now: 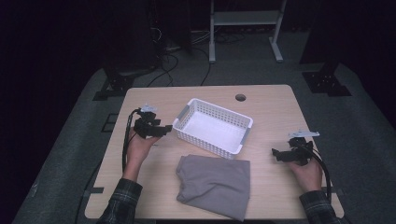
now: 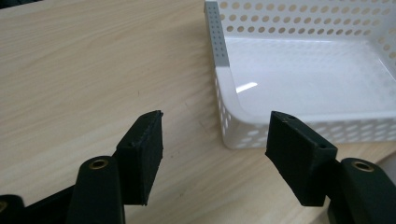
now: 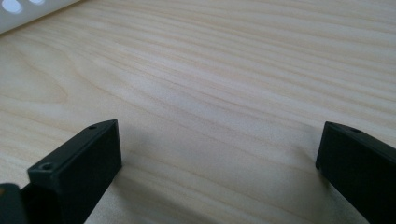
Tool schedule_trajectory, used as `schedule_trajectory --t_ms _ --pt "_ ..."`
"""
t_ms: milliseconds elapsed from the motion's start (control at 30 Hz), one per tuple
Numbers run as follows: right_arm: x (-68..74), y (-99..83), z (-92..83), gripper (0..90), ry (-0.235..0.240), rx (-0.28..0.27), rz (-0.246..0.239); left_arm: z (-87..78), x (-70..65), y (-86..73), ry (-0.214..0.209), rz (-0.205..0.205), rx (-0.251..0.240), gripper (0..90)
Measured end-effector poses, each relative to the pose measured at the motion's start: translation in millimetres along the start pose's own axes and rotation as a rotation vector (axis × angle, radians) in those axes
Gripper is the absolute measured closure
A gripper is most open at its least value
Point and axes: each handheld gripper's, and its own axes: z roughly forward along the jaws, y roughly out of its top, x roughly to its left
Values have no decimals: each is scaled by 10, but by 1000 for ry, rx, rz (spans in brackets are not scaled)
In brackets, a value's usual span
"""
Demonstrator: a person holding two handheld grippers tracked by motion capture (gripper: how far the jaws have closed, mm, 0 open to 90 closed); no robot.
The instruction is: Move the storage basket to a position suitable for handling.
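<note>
Grey cloth [image 1: 214,185] folded at 6 o'clock on tabletop [image 1: 271,107], near white basket [image 1: 212,127]. Soft, light, prob. floppy; pinch an edge. Left tool [image 1: 164,130] & right tool [image 1: 276,154]: jaws apart, empty.

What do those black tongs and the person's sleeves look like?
Both tongs are black. The left tongs and right tongs each carry a small grey three-cornered plate on top and trail a black cable. Close up, the jaws are blocky black pads with small screw holes and brass-coloured rivets. The sleeves are dark plaid.
</note>
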Motion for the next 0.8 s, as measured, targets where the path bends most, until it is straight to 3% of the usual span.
schedule_trajectory --t_ms 400,800 --pt "1 -1 -1 0 1 0 0 -190 -16 -294 4 28 8 189" --pt "3 -1 -2 0 1 0 0 -250 -64 -565 21 66 17 112"
